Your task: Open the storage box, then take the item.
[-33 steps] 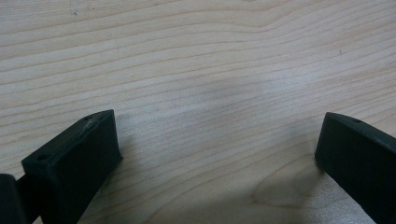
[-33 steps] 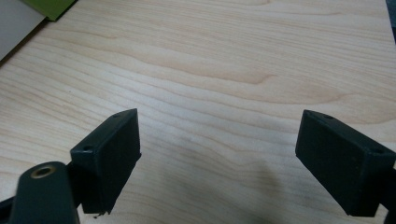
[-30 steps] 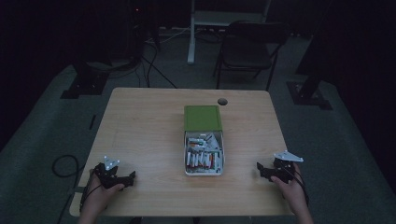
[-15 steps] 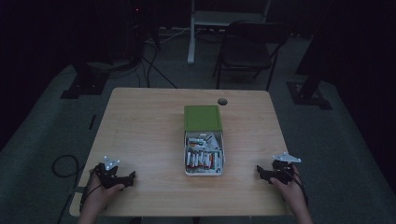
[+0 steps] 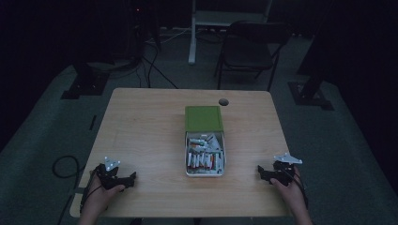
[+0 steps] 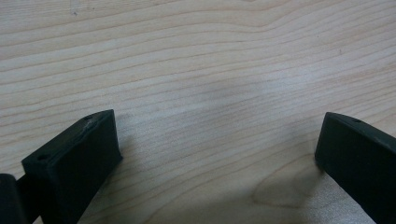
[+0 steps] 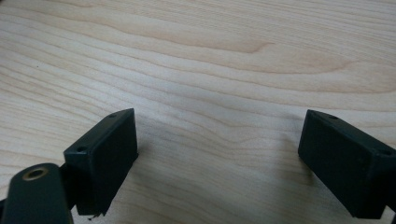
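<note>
The open tin (image 5: 205, 161) sits at the middle of the desk (image 5: 141, 126), its green lid (image 5: 202, 118) laid back toward the far edge and its tray packed with small red-and-white pieces (image 5: 204, 159) too small to identify, probably batteries or tubes; they lie crowded and partly overlapping, so a reach into them risks pinching two at once or nudging neighbours over the low rim; the tin itself looks light and unanchored, and a sideways push from one set of tongs could likely slide it or tip the lid shut; the left tongs (image 5: 123, 179) rest at the near left corner, well apart from the tin, with jaws spread wide over bare wood, as the left gripper view (image 6: 210, 158) confirms; the right tongs (image 5: 264, 172) rest at the near right edge, likewise spread and empty in the right gripper view (image 7: 219, 154); both must cross open desk to arrive, and the dim light could make a misjudged approach more likely; the round hole (image 5: 223, 101) beyond the lid could swallow a dropped piece.
</note>
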{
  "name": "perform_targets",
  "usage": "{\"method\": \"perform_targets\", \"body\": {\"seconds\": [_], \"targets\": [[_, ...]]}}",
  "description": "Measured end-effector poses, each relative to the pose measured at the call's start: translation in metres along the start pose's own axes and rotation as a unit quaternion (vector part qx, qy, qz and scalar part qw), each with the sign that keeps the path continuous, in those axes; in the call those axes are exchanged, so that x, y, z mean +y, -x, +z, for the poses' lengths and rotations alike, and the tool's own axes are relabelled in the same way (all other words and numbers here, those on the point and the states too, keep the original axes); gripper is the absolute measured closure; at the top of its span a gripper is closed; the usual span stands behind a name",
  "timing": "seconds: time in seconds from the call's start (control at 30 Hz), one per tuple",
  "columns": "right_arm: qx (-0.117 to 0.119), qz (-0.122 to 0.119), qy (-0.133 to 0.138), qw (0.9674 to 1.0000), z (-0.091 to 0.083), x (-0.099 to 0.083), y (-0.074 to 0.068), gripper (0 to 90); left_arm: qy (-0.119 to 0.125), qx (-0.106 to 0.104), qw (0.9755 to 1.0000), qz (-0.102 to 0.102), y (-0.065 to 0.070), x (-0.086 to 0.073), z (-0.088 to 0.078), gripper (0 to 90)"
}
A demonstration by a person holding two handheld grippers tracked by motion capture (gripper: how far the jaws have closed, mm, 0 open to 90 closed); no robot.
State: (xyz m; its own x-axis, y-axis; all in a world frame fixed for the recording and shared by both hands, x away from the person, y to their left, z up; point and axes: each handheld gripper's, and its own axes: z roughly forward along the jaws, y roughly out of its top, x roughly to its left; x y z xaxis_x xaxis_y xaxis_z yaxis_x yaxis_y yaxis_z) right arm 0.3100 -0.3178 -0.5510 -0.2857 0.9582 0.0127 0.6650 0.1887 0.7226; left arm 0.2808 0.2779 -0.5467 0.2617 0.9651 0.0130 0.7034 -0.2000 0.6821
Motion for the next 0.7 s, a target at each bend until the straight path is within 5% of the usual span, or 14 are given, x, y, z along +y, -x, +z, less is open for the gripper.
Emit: {"method": "perform_targets", "body": {"seconds": [0.47,0.57,0.7], "targets": [[0.000,0.000,0.000,1.0000,0.000,0.000,0.000,11.3,-0.003,-0.012,0.9999,0.012,0.002,-0.003,-0.004,0.6],[0.000,0.000,0.000,1.0000,0.000,0.000,0.000,11.3,-0.008,-0.010,0.9994,0.031,0.003,-0.002,-0.007,0.6],[0.000,0.000,0.000,1.0000,0.000,0.000,0.000,11.3,0.006,-0.017,0.9995,0.027,0.006,0.004,-0.011,0.6]]}}
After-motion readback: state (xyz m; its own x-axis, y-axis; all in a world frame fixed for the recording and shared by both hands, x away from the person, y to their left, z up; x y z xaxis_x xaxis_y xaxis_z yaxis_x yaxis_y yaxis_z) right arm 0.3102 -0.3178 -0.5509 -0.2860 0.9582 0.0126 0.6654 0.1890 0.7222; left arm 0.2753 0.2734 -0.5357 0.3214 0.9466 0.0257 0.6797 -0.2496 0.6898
